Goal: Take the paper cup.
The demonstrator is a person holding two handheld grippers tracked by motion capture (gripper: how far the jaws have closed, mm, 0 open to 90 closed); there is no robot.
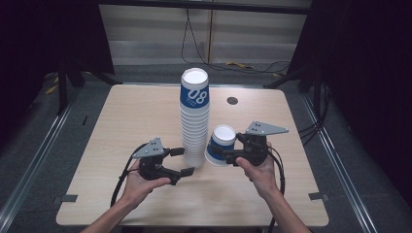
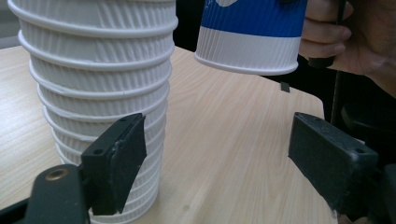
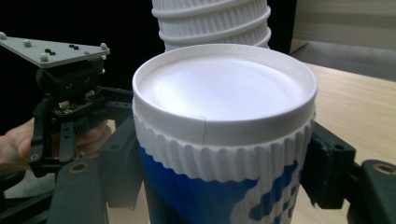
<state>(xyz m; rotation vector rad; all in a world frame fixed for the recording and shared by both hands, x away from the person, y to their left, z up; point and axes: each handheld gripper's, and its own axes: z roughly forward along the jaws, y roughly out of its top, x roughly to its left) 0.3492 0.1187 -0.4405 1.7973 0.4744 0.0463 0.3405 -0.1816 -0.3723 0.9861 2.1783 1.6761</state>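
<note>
A tall stack of ribbed white paper cups [image 1: 195, 116], topped by a blue-banded one, stands at the middle of the pale wooden table [image 1: 126, 121]. Just right of it, the right gripper [image 1: 225, 154] clamps both jaws on a single blue-and-white ribbed paper cup [image 1: 221, 144], held tilted and clear of the tabletop in the left gripper view. The left gripper [image 1: 183, 161], jaws spread apart, sits at the stack's near left base.
</note>
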